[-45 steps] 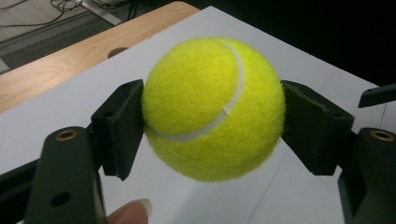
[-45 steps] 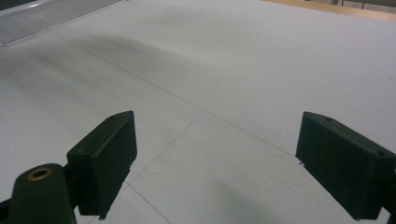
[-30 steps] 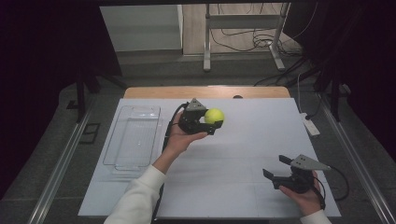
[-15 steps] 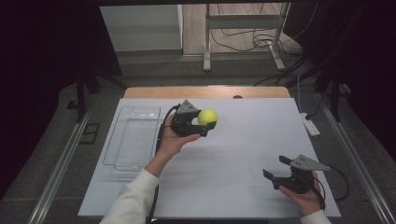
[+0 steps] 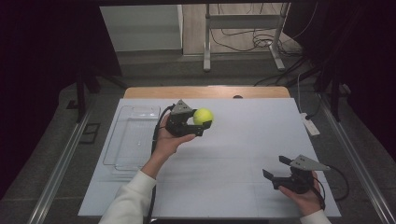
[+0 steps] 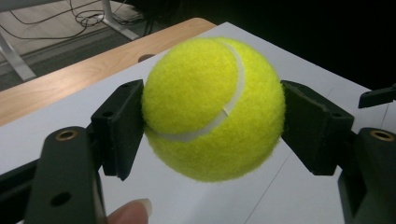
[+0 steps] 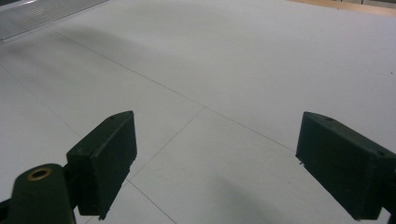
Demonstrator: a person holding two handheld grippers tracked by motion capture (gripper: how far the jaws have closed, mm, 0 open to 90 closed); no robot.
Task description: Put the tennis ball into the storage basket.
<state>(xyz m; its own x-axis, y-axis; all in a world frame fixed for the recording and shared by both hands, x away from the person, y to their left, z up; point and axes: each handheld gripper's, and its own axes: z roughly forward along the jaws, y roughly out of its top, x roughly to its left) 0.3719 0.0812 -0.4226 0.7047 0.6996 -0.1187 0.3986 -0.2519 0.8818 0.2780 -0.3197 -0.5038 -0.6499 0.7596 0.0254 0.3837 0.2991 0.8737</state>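
Nearest to me, low at the right of the high view, my right gripper (image 5: 276, 169) sits in my hand just above the white counter (image 5: 243, 154), its black jaws spread wide with nothing between them; in the right gripper view the two pads (image 7: 107, 156) frame bare white surface crossed by thin seam lines, and neither touches anything. Farther forward and to the left, my left gripper (image 5: 201, 125) is held up off the counter in my left hand (image 5: 169, 142), a white sleeve (image 5: 128, 200) running back from it toward the near edge. Its jaws are pinched on a fuzzy yellow-green tennis ball with a white curved seam (image 6: 212, 107): in the left gripper view each black pad presses flat against an opposite side of the ball, which hangs between them clear of the surface, and the tip of one of my fingers (image 6: 130, 212) shows at the bottom. In the high view the ball (image 5: 203, 116) sits at the front of that gripper, over the middle of the counter's far half. Just left of my left hand lies a clear rectangular plastic tray (image 5: 133, 140), flat on the counter. Beyond the white sheet, a strip of light wooden tabletop (image 5: 205, 92) runs along the far edge.
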